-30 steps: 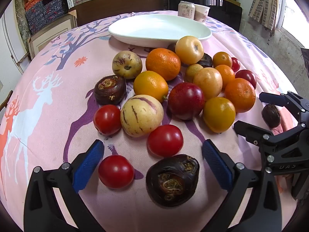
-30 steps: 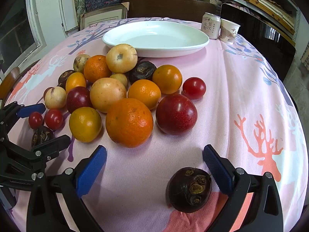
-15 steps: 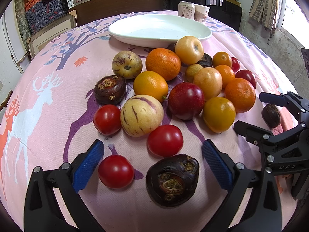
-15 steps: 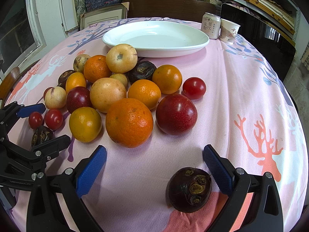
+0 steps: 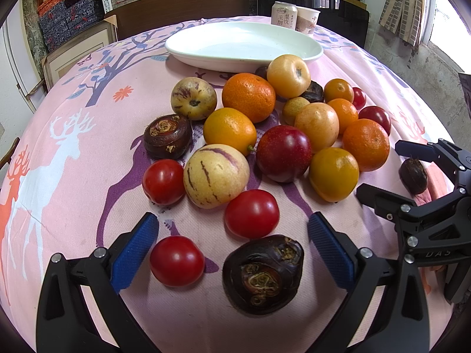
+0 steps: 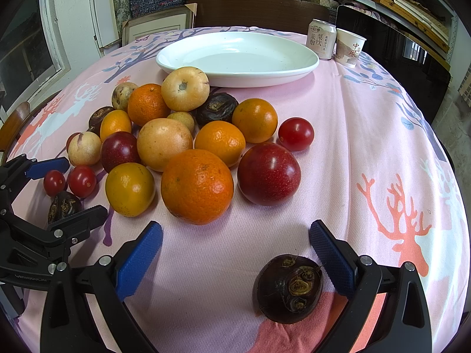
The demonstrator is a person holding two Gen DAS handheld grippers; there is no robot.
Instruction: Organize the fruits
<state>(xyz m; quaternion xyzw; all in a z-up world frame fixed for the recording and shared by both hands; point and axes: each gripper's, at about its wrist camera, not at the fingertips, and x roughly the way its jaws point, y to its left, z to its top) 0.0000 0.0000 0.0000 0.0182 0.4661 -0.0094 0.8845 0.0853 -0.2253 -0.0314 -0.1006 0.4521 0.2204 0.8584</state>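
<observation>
A heap of fruit lies on the pink deer-print tablecloth (image 5: 59, 153): oranges (image 5: 248, 97), red plums (image 5: 284, 157), striped pepino melons (image 5: 216, 175), tomatoes (image 5: 251, 213) and dark water chestnuts. An empty white oval plate (image 5: 244, 48) sits behind the heap. My left gripper (image 5: 232, 241) is open, with a tomato (image 5: 176, 260) and a water chestnut (image 5: 263, 273) lying between its blue pads. My right gripper (image 6: 235, 248) is open too, a water chestnut (image 6: 290, 288) resting by its right pad. The big orange (image 6: 197, 186) lies just ahead of it.
A drink can (image 6: 321, 42) and a paper cup (image 6: 350, 47) stand behind the plate at the right. A wooden chair back (image 6: 259, 10), shelves and stacked boxes ring the round table. Each gripper shows in the other's view, at its side edge.
</observation>
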